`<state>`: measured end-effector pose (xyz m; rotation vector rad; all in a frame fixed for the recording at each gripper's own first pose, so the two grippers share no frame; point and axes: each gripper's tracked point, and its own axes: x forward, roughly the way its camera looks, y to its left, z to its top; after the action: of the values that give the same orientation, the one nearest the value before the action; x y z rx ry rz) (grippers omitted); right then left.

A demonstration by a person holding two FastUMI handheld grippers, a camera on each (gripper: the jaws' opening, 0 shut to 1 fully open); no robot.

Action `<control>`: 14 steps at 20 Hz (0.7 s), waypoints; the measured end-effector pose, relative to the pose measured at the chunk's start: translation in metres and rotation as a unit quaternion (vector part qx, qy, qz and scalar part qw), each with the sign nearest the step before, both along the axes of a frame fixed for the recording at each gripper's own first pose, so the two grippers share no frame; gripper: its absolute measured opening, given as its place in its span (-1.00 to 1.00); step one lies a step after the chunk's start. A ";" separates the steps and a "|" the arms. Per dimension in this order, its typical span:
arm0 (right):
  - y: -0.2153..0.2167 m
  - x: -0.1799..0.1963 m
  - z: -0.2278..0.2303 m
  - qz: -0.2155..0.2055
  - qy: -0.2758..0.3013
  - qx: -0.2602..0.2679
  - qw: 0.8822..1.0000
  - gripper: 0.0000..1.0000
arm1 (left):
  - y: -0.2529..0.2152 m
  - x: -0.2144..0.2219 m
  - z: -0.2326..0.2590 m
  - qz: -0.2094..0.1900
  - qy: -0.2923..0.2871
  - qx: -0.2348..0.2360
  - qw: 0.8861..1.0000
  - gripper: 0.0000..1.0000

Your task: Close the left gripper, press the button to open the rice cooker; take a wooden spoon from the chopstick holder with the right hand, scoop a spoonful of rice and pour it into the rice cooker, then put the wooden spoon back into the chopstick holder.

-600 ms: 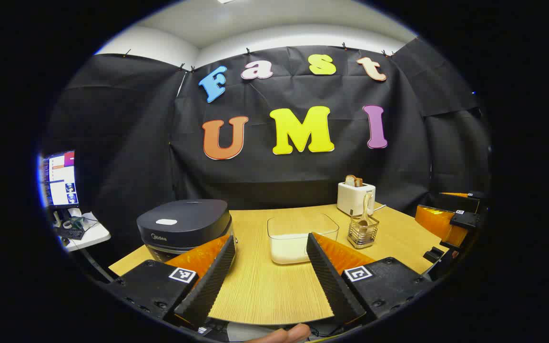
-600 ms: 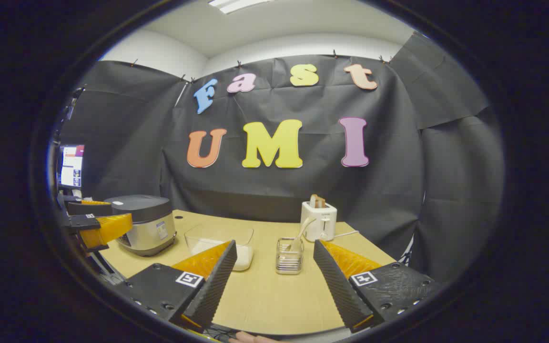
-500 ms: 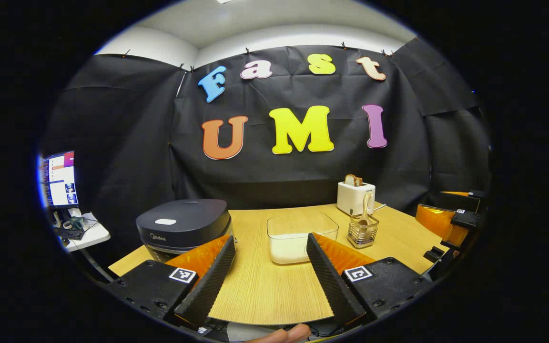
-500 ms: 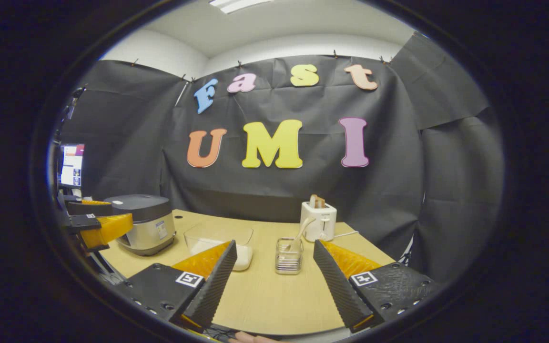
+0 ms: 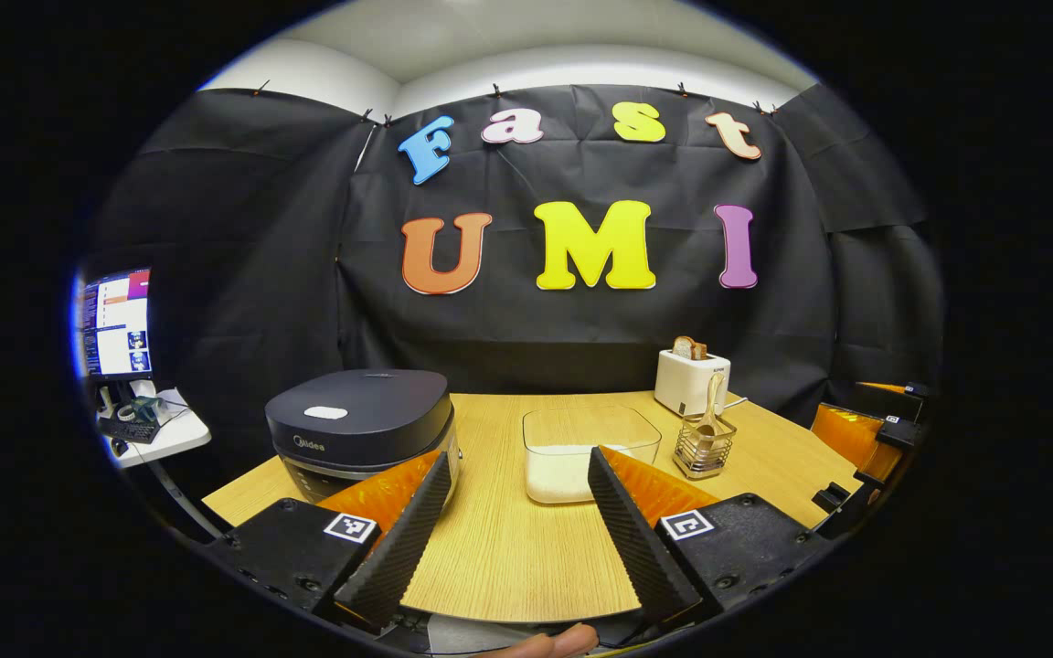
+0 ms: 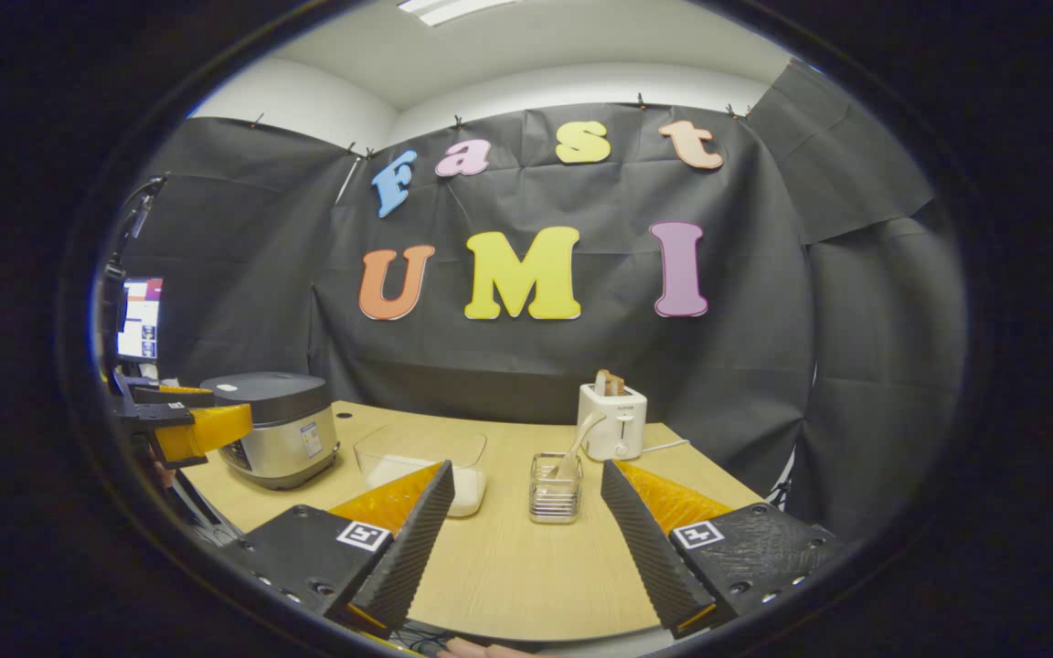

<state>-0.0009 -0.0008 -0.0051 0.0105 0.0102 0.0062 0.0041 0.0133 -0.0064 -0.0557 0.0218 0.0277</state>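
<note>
Rice cooker [image 5: 357, 429] lid down, nearer than before; both claws [image 5: 517, 475] [image 6: 526, 489] apart, empty.

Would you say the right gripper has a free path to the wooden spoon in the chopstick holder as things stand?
Probably yes. The right gripper is open and faces the chopstick holder, with bare table between. The wooden spoon leans up out of the holder; the toaster stands behind it.

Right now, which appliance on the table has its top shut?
The dark-lidded rice cooker at the table's left; the white toaster at the back has bread sticking out.
</note>
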 end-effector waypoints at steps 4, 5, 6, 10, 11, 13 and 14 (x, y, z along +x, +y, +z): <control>-0.005 -0.001 -0.001 -0.002 -0.001 0.005 1.000 0.92 | 0.003 0.001 0.001 0.003 -0.003 -0.001 1.000 0.94; -0.006 -0.001 0.000 -0.003 -0.003 0.007 1.000 0.92 | 0.005 0.001 0.001 0.004 -0.002 0.000 1.000 0.94; -0.008 0.000 0.000 -0.004 -0.004 0.008 1.000 0.92 | 0.007 0.002 0.000 0.004 -0.001 0.001 1.000 0.94; -0.013 0.004 -0.001 -0.004 -0.004 0.014 1.000 0.92 | 0.024 0.005 0.005 0.010 0.005 0.004 1.000 0.84; -0.013 0.005 -0.002 -0.005 -0.003 0.016 1.000 0.92 | 0.031 0.006 0.005 0.013 0.008 0.004 1.000 0.75; -0.017 0.006 -0.003 -0.006 -0.003 0.018 1.000 0.92 | 0.047 0.011 0.010 0.020 0.015 0.004 1.000 0.56; -0.020 0.007 -0.001 -0.008 -0.005 0.019 1.000 0.92 | 0.058 0.012 0.012 0.024 0.021 0.008 0.999 0.35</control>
<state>0.0057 -0.0204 -0.0065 0.0487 0.0008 -0.0100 0.0162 0.0709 0.0052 -0.0402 0.0614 0.0772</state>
